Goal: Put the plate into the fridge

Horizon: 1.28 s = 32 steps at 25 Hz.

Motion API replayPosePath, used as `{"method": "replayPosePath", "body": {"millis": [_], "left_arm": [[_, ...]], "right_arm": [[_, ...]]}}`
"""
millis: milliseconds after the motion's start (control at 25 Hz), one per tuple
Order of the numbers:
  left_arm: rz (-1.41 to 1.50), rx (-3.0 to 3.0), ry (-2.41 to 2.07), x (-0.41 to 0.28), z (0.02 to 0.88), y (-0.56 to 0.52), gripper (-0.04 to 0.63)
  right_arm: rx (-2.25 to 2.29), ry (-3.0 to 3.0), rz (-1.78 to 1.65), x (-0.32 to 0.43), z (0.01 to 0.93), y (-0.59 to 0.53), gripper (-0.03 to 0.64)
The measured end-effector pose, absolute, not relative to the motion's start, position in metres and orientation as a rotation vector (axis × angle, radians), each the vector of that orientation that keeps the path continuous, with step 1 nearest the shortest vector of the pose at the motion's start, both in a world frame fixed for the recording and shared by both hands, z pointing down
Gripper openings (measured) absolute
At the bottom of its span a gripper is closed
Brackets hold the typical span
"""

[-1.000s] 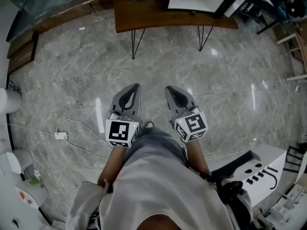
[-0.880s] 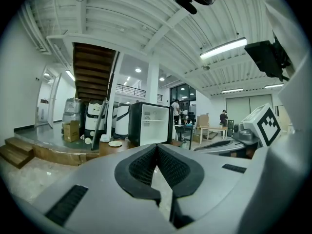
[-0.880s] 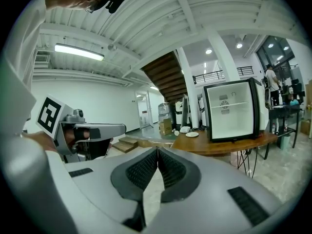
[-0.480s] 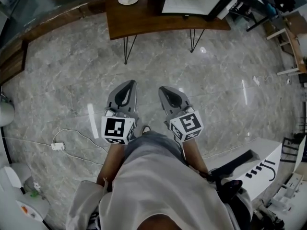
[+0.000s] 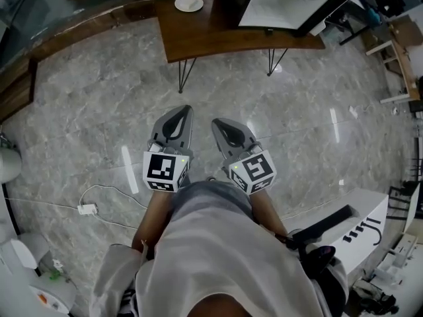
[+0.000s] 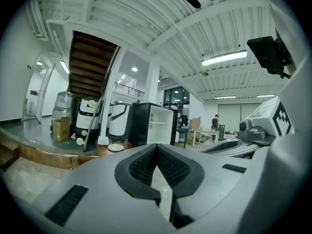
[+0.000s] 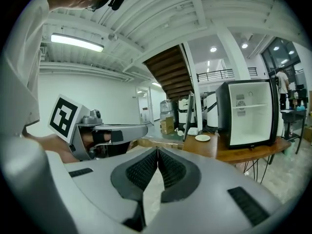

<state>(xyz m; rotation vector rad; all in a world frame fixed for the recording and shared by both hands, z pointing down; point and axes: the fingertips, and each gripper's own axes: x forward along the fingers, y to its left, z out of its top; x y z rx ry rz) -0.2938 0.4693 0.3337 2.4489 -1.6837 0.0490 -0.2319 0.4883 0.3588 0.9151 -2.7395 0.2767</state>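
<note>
A small white plate [image 5: 189, 3] lies near the left end of a brown wooden table [image 5: 218, 32] at the top of the head view; the plate [image 7: 202, 138] also shows in the right gripper view and the plate [image 6: 116, 147] in the left gripper view. A black mini fridge [image 7: 249, 113] with its door open and a white inside stands on that table, right of the plate; the fridge [image 6: 158, 125] shows in the left gripper view too. My left gripper [image 5: 178, 113] and right gripper [image 5: 220, 125] hang side by side over the floor, well short of the table, both shut and empty.
The table stands on thin black hairpin legs [image 5: 184, 76] over a grey marble floor [image 5: 99, 117]. A white cable with a plug [image 5: 87, 209] lies on the floor at the left. A white machine [image 5: 350, 233] stands at the lower right. Wooden steps [image 5: 20, 78] edge the far left.
The view has shifted slightly and the table sits a little lower and more to the right than half a second ago. Both grippers stay shut and side by side.
</note>
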Motion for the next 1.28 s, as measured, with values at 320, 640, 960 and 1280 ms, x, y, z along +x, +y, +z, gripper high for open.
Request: {"method": "replayPosePath", "body": {"millis": [320,640,960,1280], "left_arm": [[-0.085,2.408,-1.525,-0.408,0.338,0.438,0.017],[-0.091,2.422,-1.476,-0.461,0.353,0.412,0.017],[0.024,2.415,-1.492,-0.460,0.387,0.359,0.015],[0.071,2.459,-1.420,-0.451,0.392,0.209,0.015]], "right_arm": [[0.709,-2.868,0.246,-0.382,0.337,0.473,0.017],[0.722,-2.854,0.270,-0.448,0.349,0.445,0.017],[0.792,-2.826,0.344,-0.450,0.383,0.389,0.015],[0.826,-2.806,0.349,-0.443,0.389,0.239,0.015]]}}
